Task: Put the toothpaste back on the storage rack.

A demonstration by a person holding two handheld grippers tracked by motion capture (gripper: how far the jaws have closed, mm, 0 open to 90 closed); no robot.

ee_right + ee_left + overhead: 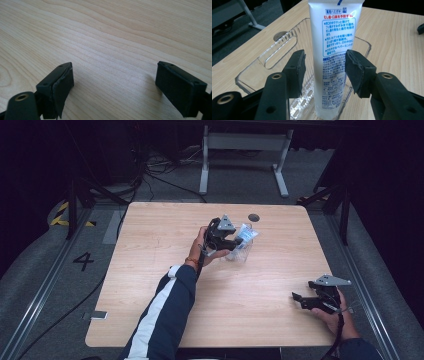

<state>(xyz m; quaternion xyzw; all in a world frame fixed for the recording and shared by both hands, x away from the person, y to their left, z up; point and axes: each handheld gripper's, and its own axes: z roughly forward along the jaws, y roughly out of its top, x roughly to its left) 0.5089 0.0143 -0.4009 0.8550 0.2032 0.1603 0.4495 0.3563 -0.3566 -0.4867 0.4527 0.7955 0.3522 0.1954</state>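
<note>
My left gripper (325, 72) fingers are spread around the tube (334, 50), standing in the bin (274, 52) near the worktop's far edge. Right fingers (58, 85) spread, idle. Risk: tube toppling.

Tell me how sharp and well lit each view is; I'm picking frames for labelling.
High view: table evenly lit, surroundings dark, clear basket hard to make out. Left gripper view: tube print sharp, left tongs near the lens slightly soft. Right gripper view: wood grain crisp, soft shadows under the right tongs.
</note>
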